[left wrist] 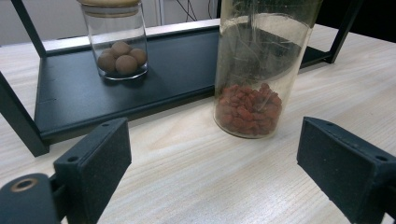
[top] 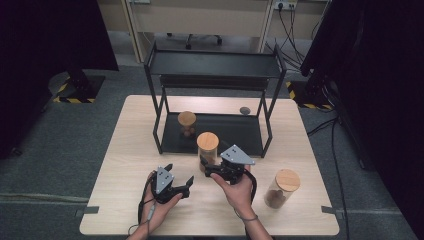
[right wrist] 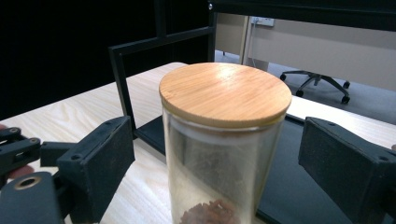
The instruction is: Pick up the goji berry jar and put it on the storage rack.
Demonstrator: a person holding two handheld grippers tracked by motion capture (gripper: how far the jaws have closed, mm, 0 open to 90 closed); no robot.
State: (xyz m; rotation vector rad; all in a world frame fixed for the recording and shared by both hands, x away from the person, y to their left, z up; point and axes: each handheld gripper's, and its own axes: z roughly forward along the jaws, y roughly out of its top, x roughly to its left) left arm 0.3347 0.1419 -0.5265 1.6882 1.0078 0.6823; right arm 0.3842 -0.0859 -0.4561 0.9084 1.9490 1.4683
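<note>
Jars, three: one on the rack [top: 165,107], two on the worktop [top: 125,150]. My right gripper [top: 216,169] jaws gape around the middle jar [top: 207,149]; left gripper [top: 178,186] wide open, empty.

Rack [top: 214,100] on table [top: 125,150], toward far edge, centred. Jar of balls [top: 187,124] on rack's bottom shelf [top: 235,131], left part. Jar of red bits [top: 207,150] on table just before shelf's front edge. Third jar [top: 282,188] near table's right edge, toward near-right corner. Small round object [top: 244,110] behind rack's right side, near far edge.
</note>
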